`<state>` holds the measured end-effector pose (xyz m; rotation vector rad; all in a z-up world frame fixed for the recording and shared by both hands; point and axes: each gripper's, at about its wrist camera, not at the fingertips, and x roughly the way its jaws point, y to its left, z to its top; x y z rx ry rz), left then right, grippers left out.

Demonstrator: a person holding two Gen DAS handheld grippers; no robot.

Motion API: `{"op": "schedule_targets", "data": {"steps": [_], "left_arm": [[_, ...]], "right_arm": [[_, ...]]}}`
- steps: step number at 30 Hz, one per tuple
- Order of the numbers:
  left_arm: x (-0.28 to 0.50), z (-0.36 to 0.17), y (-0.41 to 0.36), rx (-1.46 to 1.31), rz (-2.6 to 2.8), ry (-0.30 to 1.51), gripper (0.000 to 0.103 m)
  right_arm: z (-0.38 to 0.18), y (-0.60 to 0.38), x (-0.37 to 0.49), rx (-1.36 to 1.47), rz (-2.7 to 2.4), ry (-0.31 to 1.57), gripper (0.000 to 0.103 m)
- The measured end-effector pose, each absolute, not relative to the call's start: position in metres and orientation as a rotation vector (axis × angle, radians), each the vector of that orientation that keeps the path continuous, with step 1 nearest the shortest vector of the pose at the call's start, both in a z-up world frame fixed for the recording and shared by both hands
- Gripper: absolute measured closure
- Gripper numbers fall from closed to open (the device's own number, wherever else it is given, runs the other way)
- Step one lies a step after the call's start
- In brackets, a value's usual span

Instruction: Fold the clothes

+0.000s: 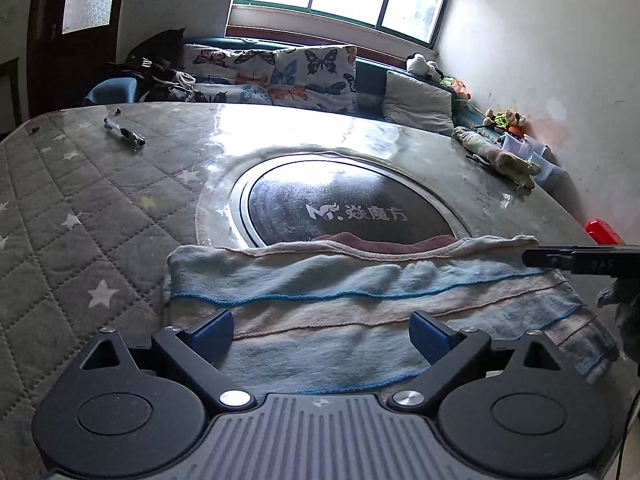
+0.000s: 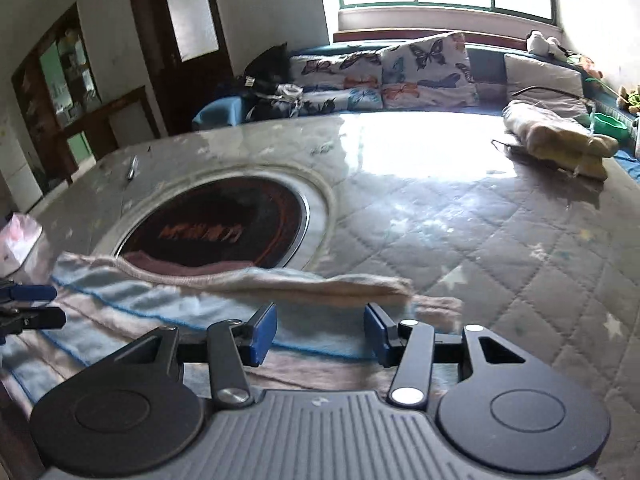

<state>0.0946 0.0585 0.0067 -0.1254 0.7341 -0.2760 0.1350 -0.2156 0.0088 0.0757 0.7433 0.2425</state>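
Note:
A blue-and-beige striped garment [image 1: 320, 292] lies flat at the near edge of the table, its far hem overlapping a pink inner layer [image 1: 380, 244]. My left gripper [image 1: 321, 336] is open wide just above the garment's near left part, with nothing between its blue pads [image 1: 212, 336]. In the right wrist view the garment [image 2: 180, 296] spreads to the left, its beige edge [image 2: 320, 280] slightly raised. My right gripper [image 2: 320, 334] is open over the garment's right end. Each gripper shows in the other's view: the right gripper [image 1: 580, 258] and the left gripper [image 2: 28, 304].
The table [image 1: 80, 220] has a grey quilted star cover under glossy plastic and a round black cooktop [image 1: 348, 208] in its middle. A pen [image 1: 124, 134] lies far left, a folded cloth bundle [image 1: 500, 156] far right, and a red object [image 1: 602, 232] at the right edge. A cushioned sofa [image 1: 280, 76] stands behind.

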Motion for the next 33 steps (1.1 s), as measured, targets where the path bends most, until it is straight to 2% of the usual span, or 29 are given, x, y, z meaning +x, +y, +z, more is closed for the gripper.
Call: {"op": "schedule_targets", "data": {"steps": [11, 16, 27, 33], "left_arm": [[0.092, 0.014, 0.062, -0.114, -0.218, 0.724, 0.007], [0.081, 0.022, 0.059, -0.112, -0.225, 0.697, 0.007], [0.059, 0.018, 0.05, -0.071, -0.25, 0.696, 0.007], [0.05, 0.018, 0.058, -0.073, -0.218, 0.696, 0.007]], "right_arm": [[0.013, -0.227, 0.153, 0.049, 0.248, 0.748, 0.053], [0.03, -0.241, 0.123, 0.034, 0.261, 0.742, 0.053], [0.007, -0.235, 0.058, -0.013, 0.288, 0.771, 0.053], [0.022, -0.241, 0.038, 0.032, 0.27, 0.734, 0.053]]}}
